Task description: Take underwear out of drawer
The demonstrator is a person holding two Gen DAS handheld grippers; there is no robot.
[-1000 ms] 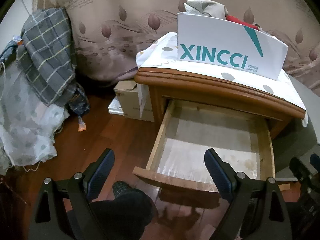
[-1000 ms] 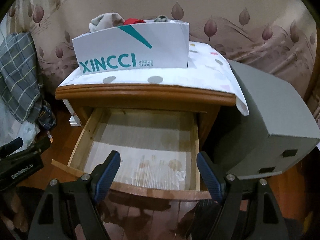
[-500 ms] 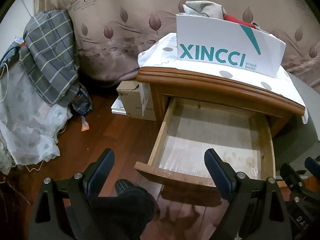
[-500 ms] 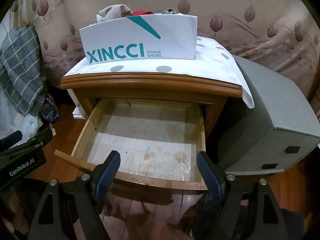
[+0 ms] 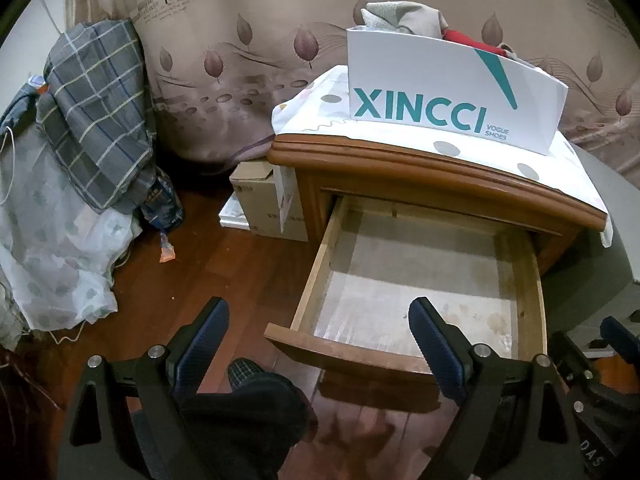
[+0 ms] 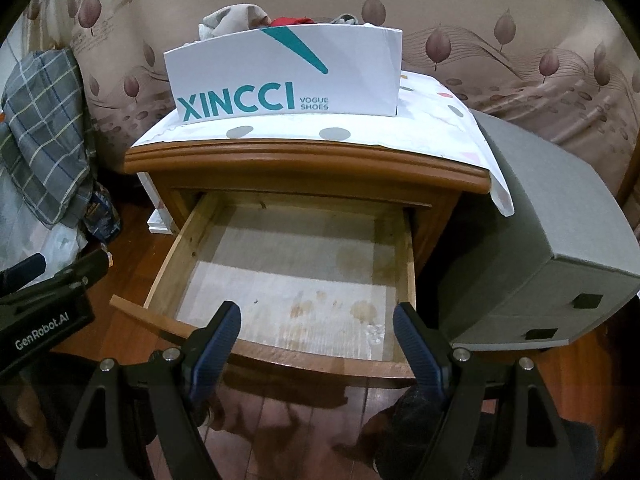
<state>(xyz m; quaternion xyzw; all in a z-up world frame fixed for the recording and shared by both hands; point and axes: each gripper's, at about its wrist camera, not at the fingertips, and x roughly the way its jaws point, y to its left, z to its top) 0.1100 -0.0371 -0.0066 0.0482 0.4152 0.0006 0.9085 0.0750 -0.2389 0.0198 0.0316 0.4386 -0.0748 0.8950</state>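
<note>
The wooden drawer (image 5: 316, 272) of the nightstand (image 5: 420, 168) stands pulled out. Its stained paper lining is bare, with no garment visible in it. On the nightstand's top, a white XINCCI shoe box (image 5: 440, 92) holds bunched garments: a beige-grey piece (image 5: 404, 20) and a red piece (image 5: 468, 40). My left gripper (image 5: 318, 312) hovers open over the drawer's front left corner with nothing between its fingers. My right gripper (image 6: 317, 314) is open and empty above the drawer's front rim (image 6: 320, 356). The box (image 6: 288, 76) and its garments (image 6: 236, 18) also show in the right wrist view.
A grey box (image 6: 560, 216) stands against the nightstand's right side. A cardboard box (image 5: 260, 204) sits on the wooden floor to its left. Further left are a plaid cloth (image 5: 96, 120) and a heap of white fabric (image 5: 52, 260). A person's socked foot (image 5: 248, 376) is below the left gripper.
Both views have shifted slightly, so a little more of the drawer's floor shows. Both grippers stay open, and nothing in the scene has moved.
</note>
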